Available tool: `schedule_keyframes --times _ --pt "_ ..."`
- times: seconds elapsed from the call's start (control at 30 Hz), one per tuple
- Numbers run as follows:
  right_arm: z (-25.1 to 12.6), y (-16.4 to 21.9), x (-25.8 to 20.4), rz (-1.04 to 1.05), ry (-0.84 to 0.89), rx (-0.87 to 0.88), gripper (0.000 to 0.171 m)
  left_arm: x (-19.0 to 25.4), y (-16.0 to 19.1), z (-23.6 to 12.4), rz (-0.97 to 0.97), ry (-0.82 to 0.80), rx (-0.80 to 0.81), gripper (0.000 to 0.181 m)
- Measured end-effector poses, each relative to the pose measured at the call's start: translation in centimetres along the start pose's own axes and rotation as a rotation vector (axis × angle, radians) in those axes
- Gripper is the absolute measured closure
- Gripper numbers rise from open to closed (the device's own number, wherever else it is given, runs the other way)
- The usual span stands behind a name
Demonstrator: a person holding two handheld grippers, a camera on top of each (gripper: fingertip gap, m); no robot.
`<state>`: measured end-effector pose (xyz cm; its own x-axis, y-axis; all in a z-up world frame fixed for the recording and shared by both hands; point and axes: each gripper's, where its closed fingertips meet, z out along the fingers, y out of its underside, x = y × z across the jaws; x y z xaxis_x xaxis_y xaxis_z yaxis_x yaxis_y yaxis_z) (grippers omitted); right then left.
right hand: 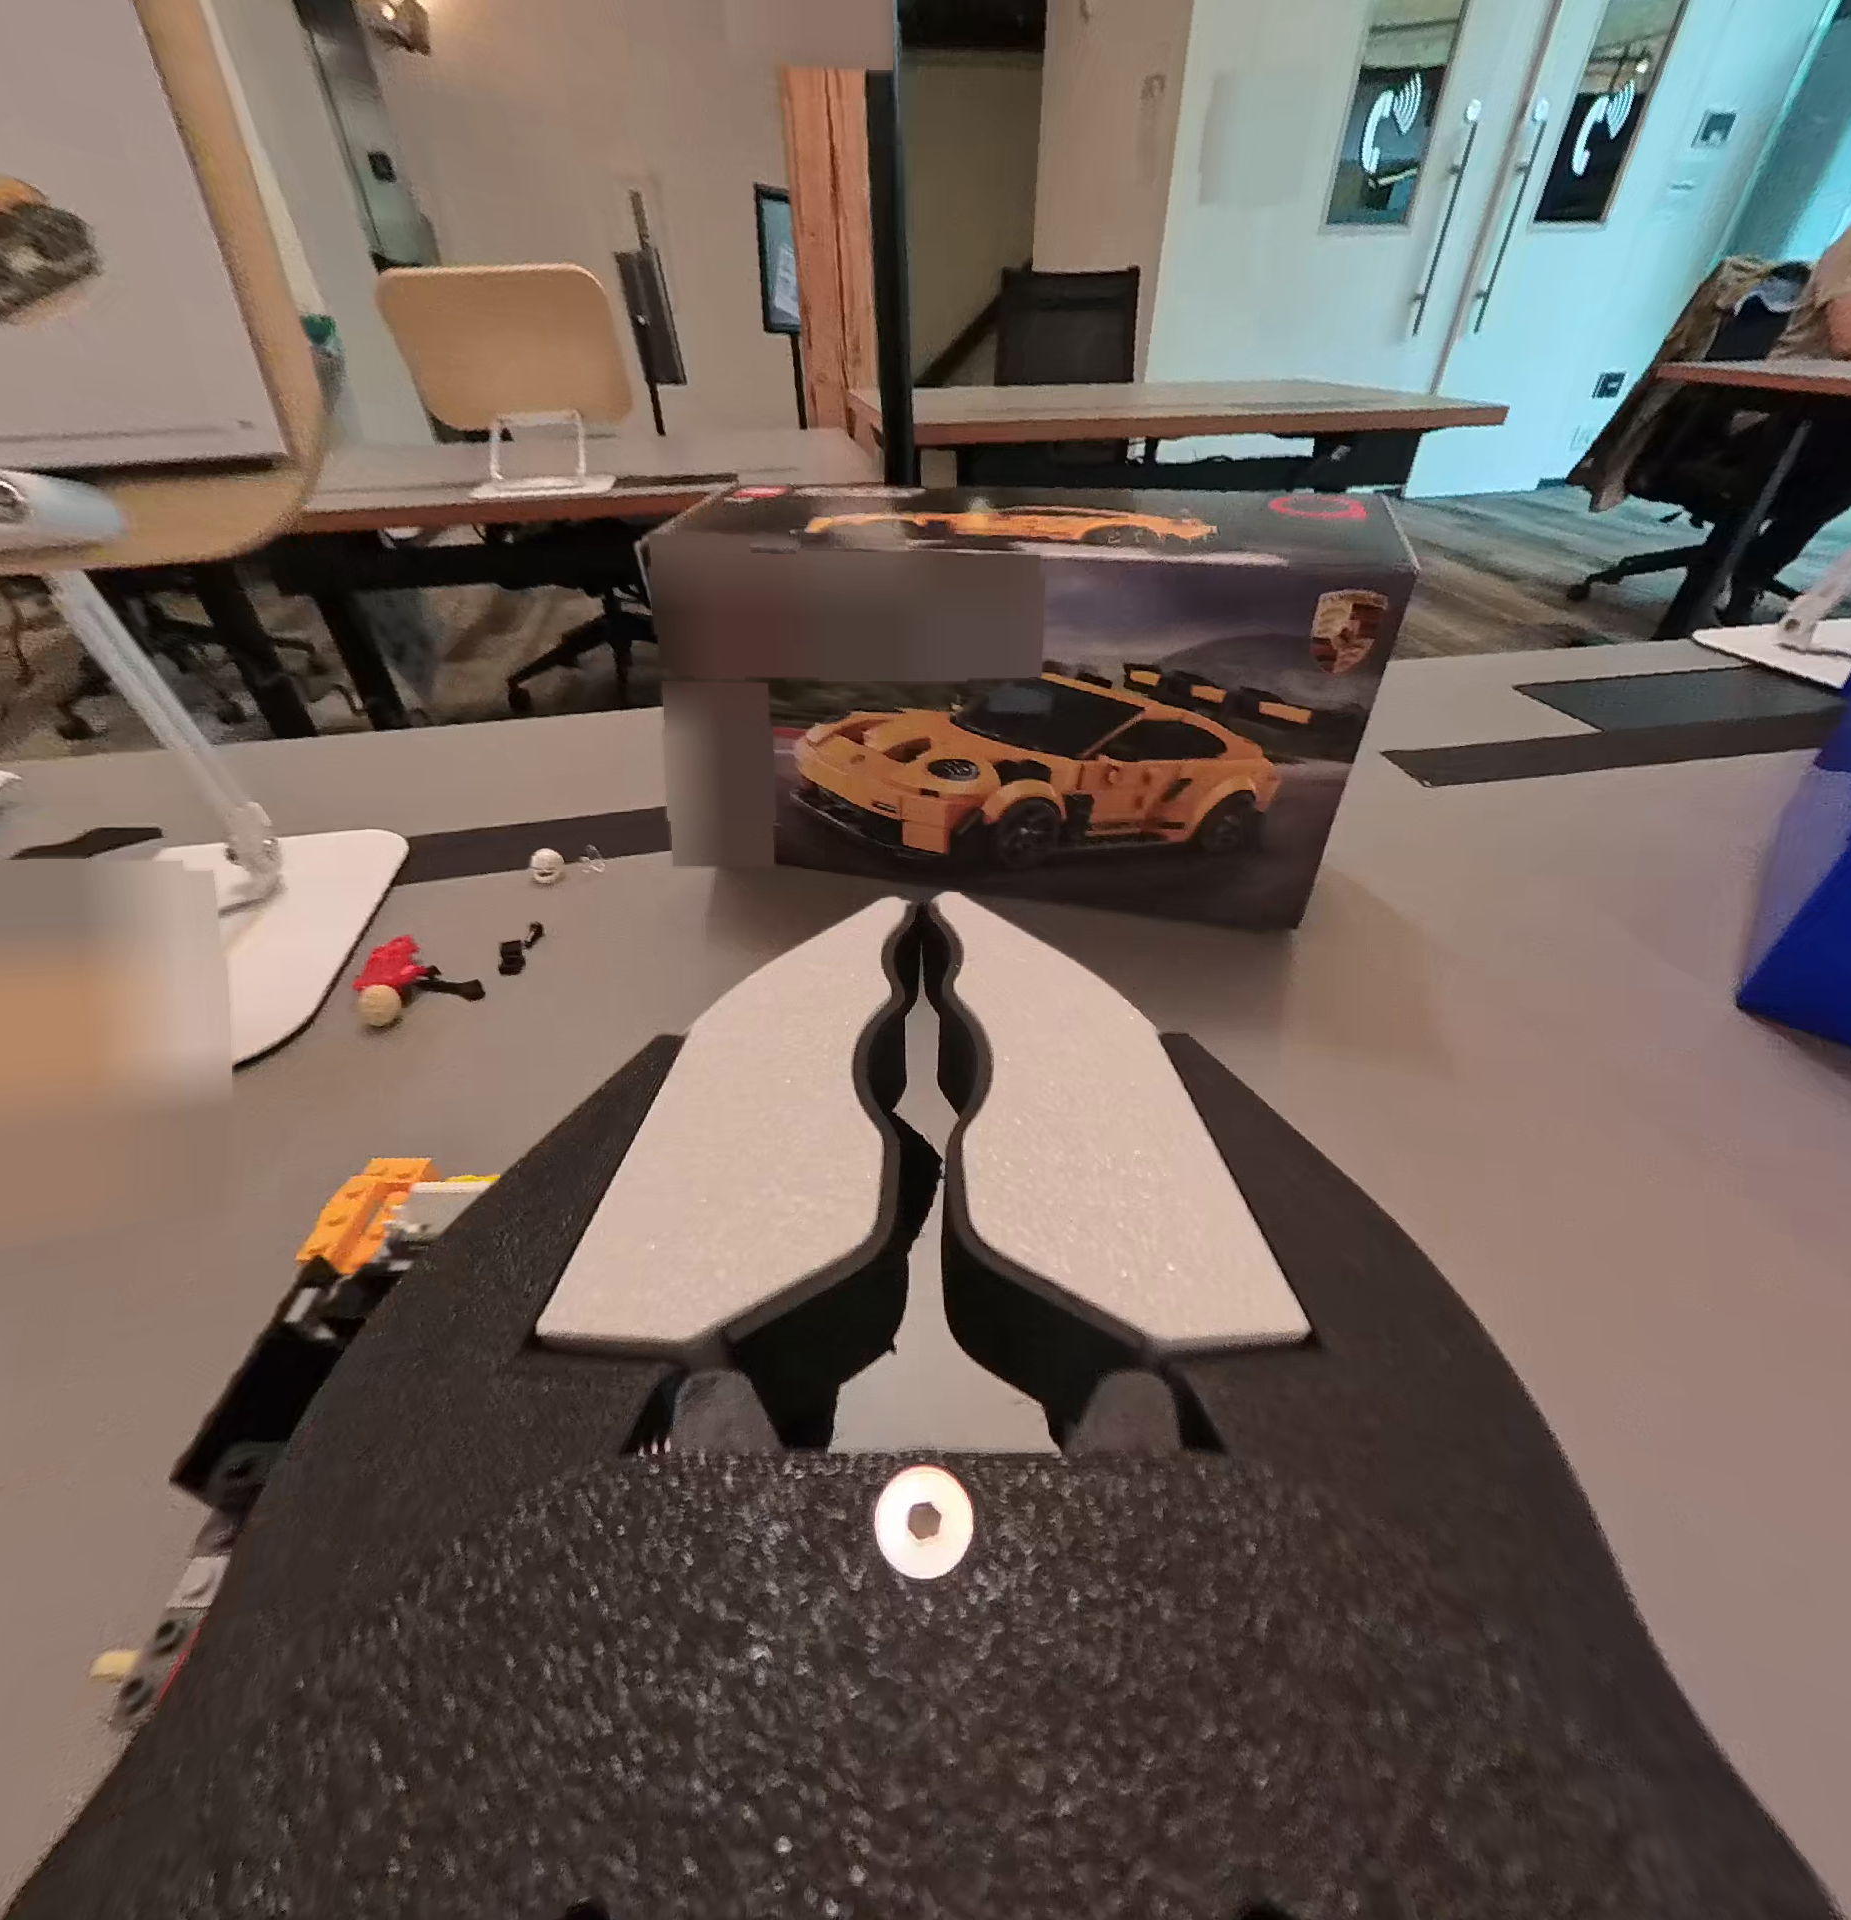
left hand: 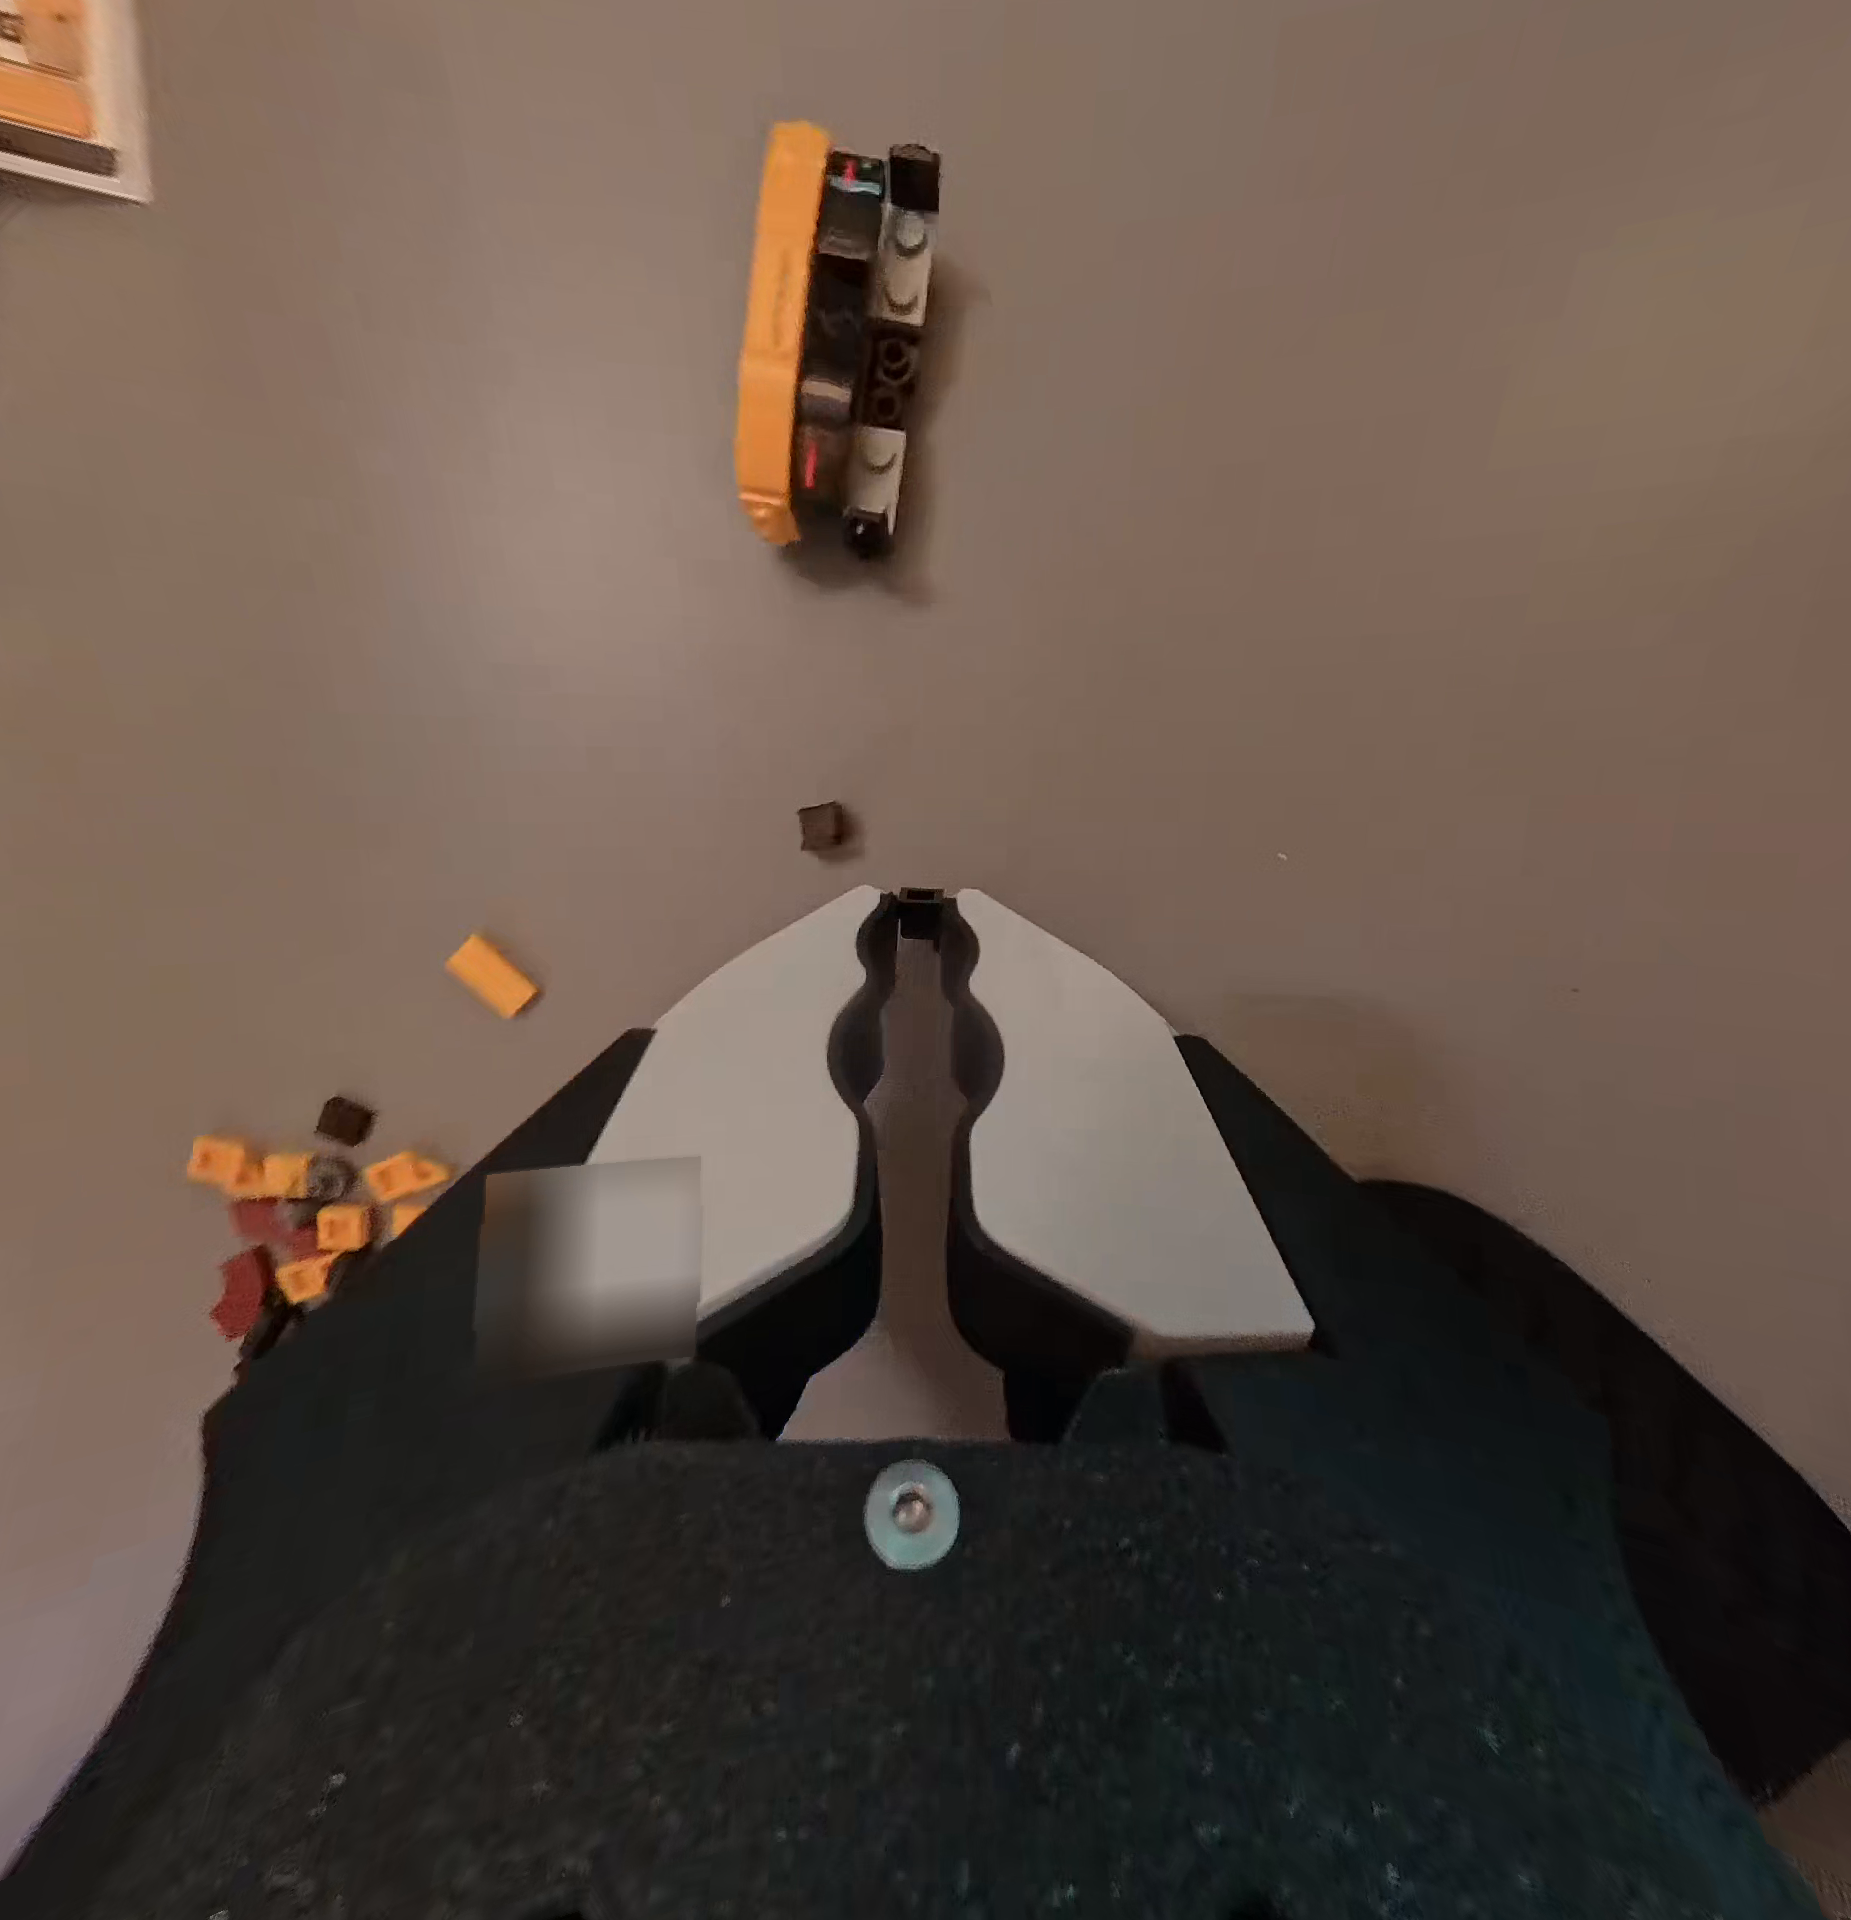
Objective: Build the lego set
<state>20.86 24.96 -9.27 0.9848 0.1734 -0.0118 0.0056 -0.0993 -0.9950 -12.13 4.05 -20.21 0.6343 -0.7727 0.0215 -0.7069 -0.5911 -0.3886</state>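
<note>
Lego set, partly built, catalogued left to right in each view.

Left wrist view, looking down on the grey surface (left hand: 1420,520):
- Instruction booklet (left hand: 53,94), top left corner, cut by the frame edge.
- Loose pile of bricks (left hand: 297,1216), orange, dark red and black, lower left, partly hidden by the gripper body.
- Single orange tile (left hand: 492,975), lying alone, above and right of the pile.
- Small black brick (left hand: 820,827), loose, just ahead of the fingertips.
- Car chassis (left hand: 838,332), an orange, black and light grey assembly, lying well ahead, lengthwise to the view.
- Left tongs (left hand: 919,914), clenched on a tiny black piece (left hand: 919,906) at the very tips.

Right wrist view, looking level across the surface:
- White lamp base (right hand: 308,914), far left.
- Red and black small parts (right hand: 412,971), near the base.
- Same chassis (right hand: 381,1226), lower left, half hidden behind the gripper body.
- Right tongs (right hand: 923,920), tips pressed together, nothing visible between them.
- Set box (right hand: 1035,707), upright, just beyond the tips, picturing an orange car.
- Blue object (right hand: 1825,883), right edge.
</note>
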Motion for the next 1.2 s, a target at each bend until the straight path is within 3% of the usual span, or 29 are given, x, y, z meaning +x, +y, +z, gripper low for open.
schedule_keyframes --times 0.17,0.43,0.7,0.83,0.97,1.03,1.2 --pt "0.3 0.3 -0.1 -0.011 -0.010 -0.011 0.171 -0.1 0.4 -0.2 -0.010 -0.014 0.023 0.161" --pt "2.0 -0.8 3.5 0.053 0.041 -0.001 0.168 -1.7 0.4 -5.4 -0.131 -0.089 0.310 0.147" --pt "2.7 -0.7 3.5 0.052 0.020 -0.006 0.163 -1.6 0.9 -4.6 -0.139 -0.131 0.330 0.148" --pt "5.1 -1.8 5.5 0.018 -0.006 -0.003 0.138 -1.9 1.0 -5.7 -0.180 -0.163 0.408 0.151" --pt "9.6 -2.9 7.9 -0.028 -0.093 -0.027 0.081 -2.0 2.8 -5.3 -0.239 -0.174 0.419 0.153" --pt "11.9 -2.2 9.4 -0.020 -0.135 -0.095 0.063 -2.0 3.9 -4.8 -0.263 -0.179 0.396 0.153" --pt "15.6 -1.0 10.1 -0.009 -0.330 -0.153 0.059 -1.6 5.6 -5.1 -0.305 -0.190 0.394 0.155"
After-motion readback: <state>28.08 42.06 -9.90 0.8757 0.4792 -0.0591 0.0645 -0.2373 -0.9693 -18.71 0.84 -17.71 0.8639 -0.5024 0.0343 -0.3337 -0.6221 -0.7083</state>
